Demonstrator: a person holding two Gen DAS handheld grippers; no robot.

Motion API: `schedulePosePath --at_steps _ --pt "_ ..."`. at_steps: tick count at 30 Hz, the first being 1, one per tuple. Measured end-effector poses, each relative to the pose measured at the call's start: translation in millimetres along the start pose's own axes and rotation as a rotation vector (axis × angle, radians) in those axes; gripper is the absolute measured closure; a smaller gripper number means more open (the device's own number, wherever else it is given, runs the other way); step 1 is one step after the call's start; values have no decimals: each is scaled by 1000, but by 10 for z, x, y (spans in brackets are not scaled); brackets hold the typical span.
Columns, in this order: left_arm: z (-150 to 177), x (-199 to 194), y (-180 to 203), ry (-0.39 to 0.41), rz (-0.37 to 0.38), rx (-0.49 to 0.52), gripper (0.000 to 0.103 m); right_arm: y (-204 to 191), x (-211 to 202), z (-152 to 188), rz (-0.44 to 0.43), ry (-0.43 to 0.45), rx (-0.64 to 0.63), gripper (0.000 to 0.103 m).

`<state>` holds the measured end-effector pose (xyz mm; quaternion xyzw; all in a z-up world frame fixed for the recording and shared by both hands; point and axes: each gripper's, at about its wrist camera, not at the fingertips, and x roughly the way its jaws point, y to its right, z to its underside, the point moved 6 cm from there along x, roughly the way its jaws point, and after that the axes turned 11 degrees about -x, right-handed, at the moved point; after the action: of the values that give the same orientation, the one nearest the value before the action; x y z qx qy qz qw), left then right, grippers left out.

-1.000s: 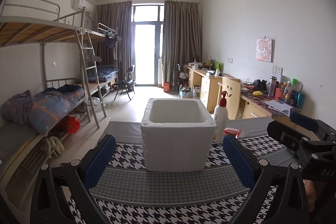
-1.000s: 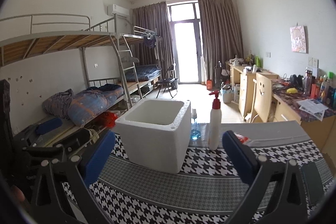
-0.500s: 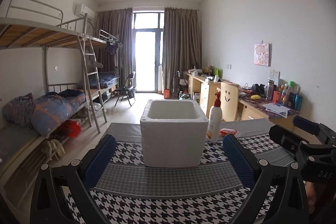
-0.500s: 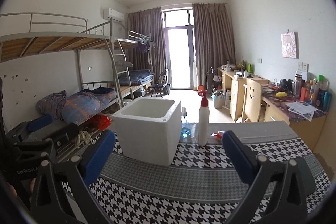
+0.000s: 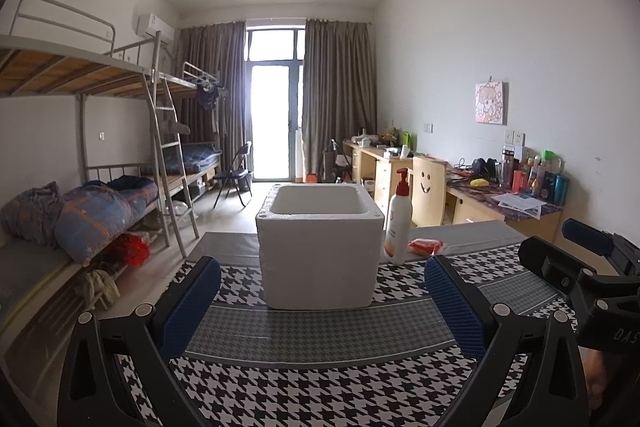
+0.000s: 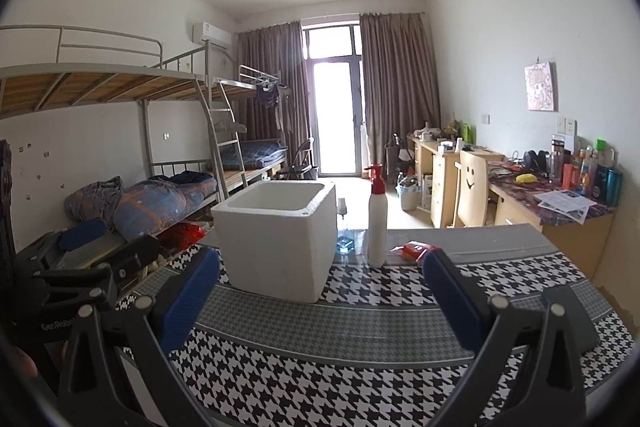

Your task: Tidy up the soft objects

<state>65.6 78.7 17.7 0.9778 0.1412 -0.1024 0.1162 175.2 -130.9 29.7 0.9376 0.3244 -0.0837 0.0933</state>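
Note:
A white foam box (image 5: 318, 251) (image 6: 276, 239) stands open-topped on the houndstooth table cover (image 5: 320, 379). To its right stand a white pump bottle with a red top (image 5: 398, 223) (image 6: 377, 223) and a small red packet (image 5: 426, 247) (image 6: 416, 249). My left gripper (image 5: 320, 303) is open and empty, hovering short of the box. My right gripper (image 6: 320, 299) is open too, nothing between its blue pads. Each gripper shows at the edge of the other's view: the right one (image 5: 592, 267), the left one (image 6: 80, 259).
A clear blue-tinted bottle (image 6: 344, 235) stands behind the box. Bunk beds with bundled bedding (image 5: 88, 211) line the left wall. Desks and a chair with a smiley face (image 5: 428, 187) run along the right wall. A folding chair (image 5: 236, 179) stands near the balcony door.
Both cameras have pulled back and risen slightly, so the box and bottle look smaller and farther. Both grippers stayed open.

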Motion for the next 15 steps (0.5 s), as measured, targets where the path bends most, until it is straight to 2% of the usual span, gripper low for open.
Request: schedulePosePath --at_steps 15 --pt "100 -24 -42 13 15 -9 1 -24 -142 137 38 45 -14 0"
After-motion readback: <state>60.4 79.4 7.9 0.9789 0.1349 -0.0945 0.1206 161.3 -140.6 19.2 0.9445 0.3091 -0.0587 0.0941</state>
